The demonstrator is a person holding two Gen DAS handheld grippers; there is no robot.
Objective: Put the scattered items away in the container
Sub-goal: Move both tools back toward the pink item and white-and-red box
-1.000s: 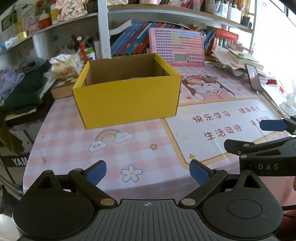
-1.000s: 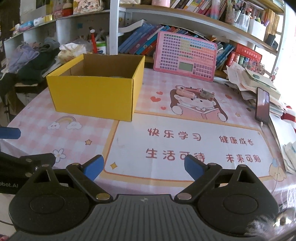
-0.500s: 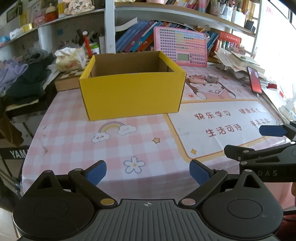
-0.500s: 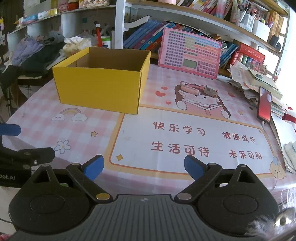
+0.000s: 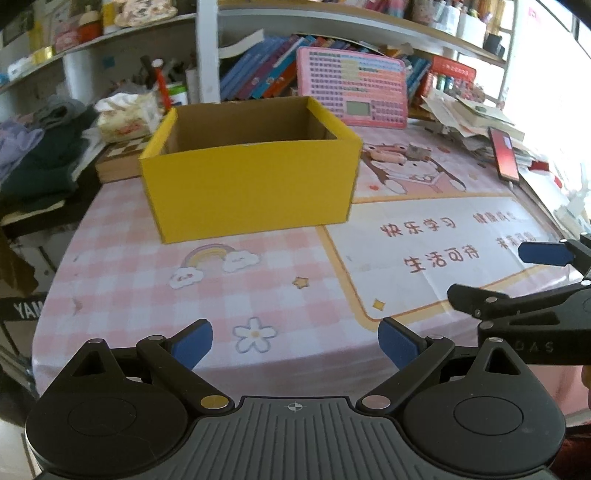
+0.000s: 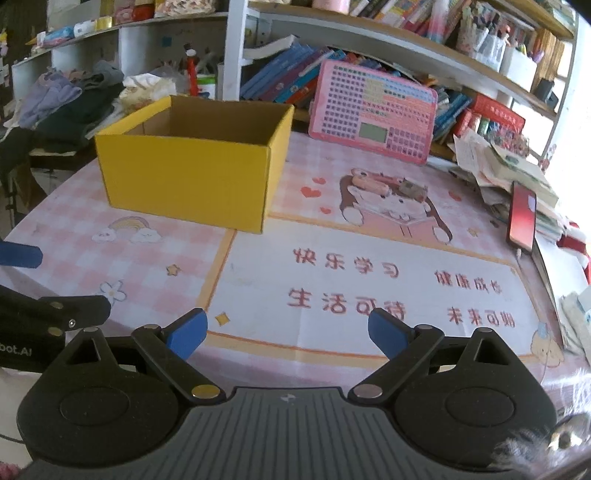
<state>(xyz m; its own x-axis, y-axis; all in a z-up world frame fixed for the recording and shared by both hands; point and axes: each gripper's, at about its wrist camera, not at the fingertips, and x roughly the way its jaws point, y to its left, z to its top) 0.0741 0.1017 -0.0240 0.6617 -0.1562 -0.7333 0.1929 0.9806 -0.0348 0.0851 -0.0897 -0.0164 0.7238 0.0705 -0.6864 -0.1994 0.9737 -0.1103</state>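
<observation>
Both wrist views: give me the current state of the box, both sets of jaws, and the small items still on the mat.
Yellow box: open-topped, upright on the mat.
Left gripper: jaws open, empty.
Right gripper: jaws open, empty.
Pink item: lying on the bear print, outside the box.
Small grey item: beside the pink one, outside the box.
Red phone: lying flat at the table's right edge.

Both fisheye views sit low at the near edge of the tabletop (image 5: 122, 258), each looking forward between its own blue fingertips toward the bookshelf (image 5: 332, 22). The left view faces the yellow box (image 5: 251, 188) straight on, fairly near. The right view stands further right, seeing the box (image 6: 188, 177) at an angle. Both share the box, the pink keyboard toy (image 6: 373, 114) and the printed cloth.
</observation>
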